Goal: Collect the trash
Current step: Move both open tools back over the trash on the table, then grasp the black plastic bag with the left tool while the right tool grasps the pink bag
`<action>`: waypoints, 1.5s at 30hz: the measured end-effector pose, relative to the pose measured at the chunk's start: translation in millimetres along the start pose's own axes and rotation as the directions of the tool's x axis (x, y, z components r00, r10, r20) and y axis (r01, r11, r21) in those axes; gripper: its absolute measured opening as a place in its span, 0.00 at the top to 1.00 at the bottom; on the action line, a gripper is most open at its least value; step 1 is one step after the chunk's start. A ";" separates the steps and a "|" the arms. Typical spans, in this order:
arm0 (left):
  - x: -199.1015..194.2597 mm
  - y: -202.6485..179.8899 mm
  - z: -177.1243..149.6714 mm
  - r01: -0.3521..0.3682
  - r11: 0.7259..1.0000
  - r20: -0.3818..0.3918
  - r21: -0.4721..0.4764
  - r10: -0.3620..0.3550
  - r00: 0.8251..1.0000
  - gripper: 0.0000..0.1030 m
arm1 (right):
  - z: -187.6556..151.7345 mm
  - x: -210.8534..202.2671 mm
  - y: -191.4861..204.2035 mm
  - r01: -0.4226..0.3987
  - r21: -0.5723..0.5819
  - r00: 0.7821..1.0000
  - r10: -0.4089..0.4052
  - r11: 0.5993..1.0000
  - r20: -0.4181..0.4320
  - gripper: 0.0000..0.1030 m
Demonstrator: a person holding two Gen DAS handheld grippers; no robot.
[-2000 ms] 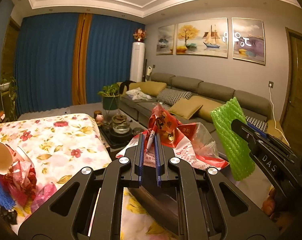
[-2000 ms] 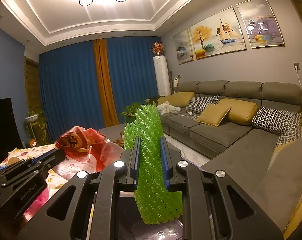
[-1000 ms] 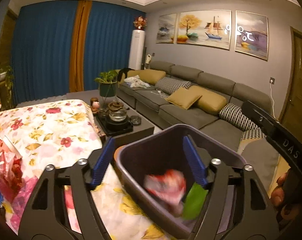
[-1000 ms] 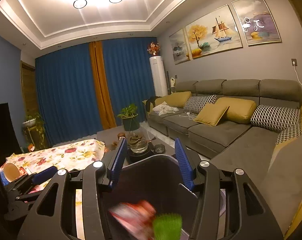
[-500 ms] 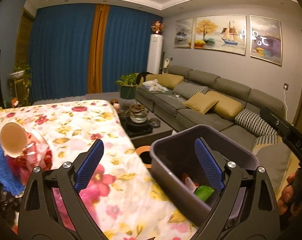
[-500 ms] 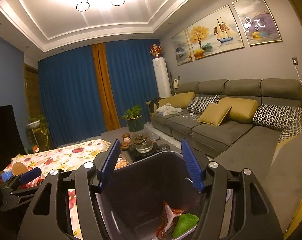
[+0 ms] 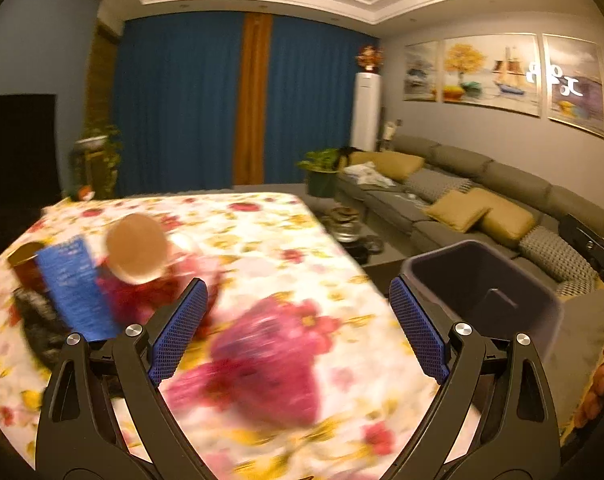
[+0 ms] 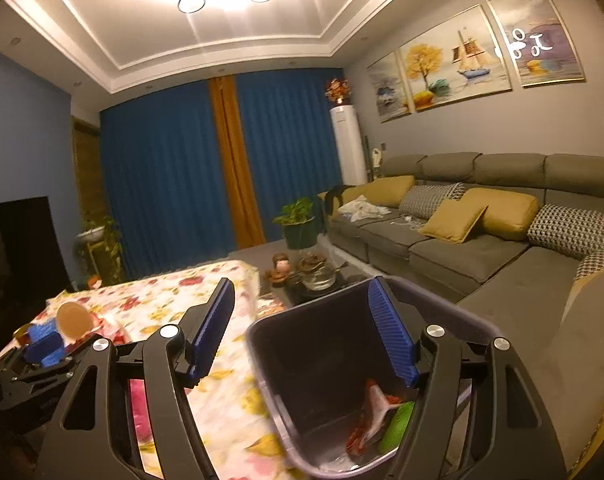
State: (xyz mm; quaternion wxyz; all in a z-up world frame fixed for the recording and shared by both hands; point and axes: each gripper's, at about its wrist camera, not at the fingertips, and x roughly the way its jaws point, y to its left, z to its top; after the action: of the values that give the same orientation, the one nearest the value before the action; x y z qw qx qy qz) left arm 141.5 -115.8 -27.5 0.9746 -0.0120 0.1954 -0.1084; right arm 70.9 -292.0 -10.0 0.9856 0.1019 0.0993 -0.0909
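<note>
From the left wrist, the left claw (image 7: 297, 328) is wide and holds nothing. It hangs over the flowery table (image 7: 261, 240). A pile of trash (image 7: 101, 280) lies to its left and the dark bin (image 7: 482, 292) to its right.

From the right wrist, the right claw (image 8: 302, 328) is opening, empty, over the bin. A red wrapper (image 8: 370, 416) and green foam net (image 8: 398, 424) lie inside.

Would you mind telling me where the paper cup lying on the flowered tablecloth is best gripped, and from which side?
Probably grip the paper cup across its side wall just behind the rim, coming from above. It appears to lie on its side in the trash pile with its open mouth facing the left gripper, so an end-on approach meets only the opening. The picture is blurred; confirm before closing.
</note>
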 end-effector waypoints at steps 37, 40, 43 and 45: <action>-18.8 187.7 -42.1 -0.127 0.979 -0.188 -0.162 0.096 0.977 0.54 | -51.1 26.7 150.9 -0.229 -0.135 0.966 0.207 0.964 -0.156 0.33; -13.3 186.1 -43.8 -0.095 0.983 -0.208 -0.158 0.060 0.976 0.77 | -56.0 37.3 151.3 -0.224 -0.132 0.962 0.197 0.966 -0.189 0.33; -14.0 183.8 -43.8 -0.087 0.985 -0.202 -0.152 0.055 0.978 0.97 | -59.8 45.9 152.0 -0.226 -0.129 0.956 0.194 0.966 -0.219 0.33; -18.4 182.4 -41.7 -0.088 0.984 -0.185 -0.152 0.059 0.981 0.98 | -61.9 52.3 155.2 -0.233 -0.132 0.950 0.196 0.964 -0.241 0.33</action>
State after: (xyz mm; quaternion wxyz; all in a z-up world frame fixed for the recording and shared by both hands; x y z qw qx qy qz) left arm 146.6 67.1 -71.0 0.9522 -0.0727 0.2911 -0.0568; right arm 141.2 -137.4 -52.3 0.9769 0.0431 0.2059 0.0374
